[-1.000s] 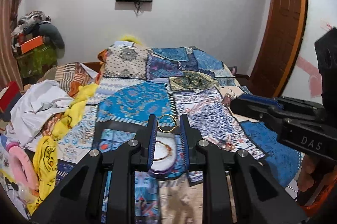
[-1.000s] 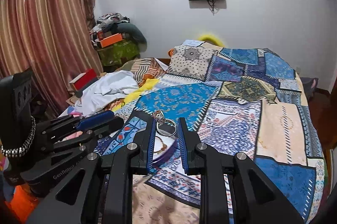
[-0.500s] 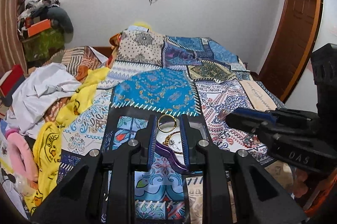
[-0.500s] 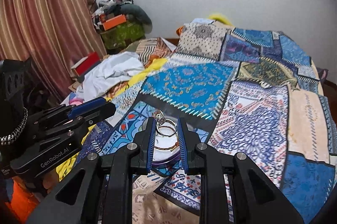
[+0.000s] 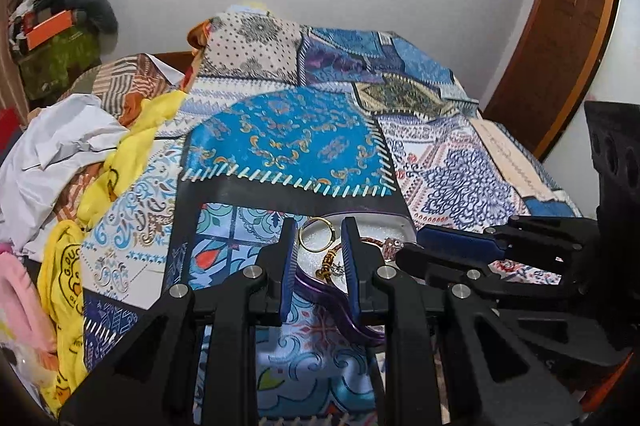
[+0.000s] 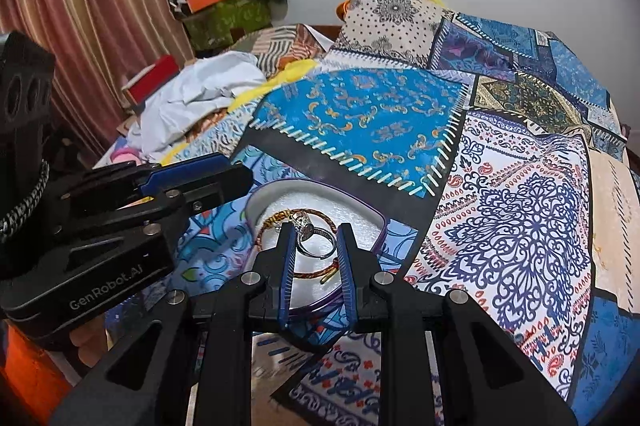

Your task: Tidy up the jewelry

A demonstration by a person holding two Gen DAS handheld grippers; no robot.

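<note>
left gripper (image 5: 318, 240) clamped gold ring (image 5: 315, 236) | right gripper (image 6: 314, 236) clamped silver ring (image 6: 316, 236) | both hung directly over tray (image 6: 256, 202), near bed's front edge

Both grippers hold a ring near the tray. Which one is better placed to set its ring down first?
Right, probably. The right gripper holds the silver ring over the tray's white lining. The left gripper's gold ring sits nearer the tray's edge.
</note>
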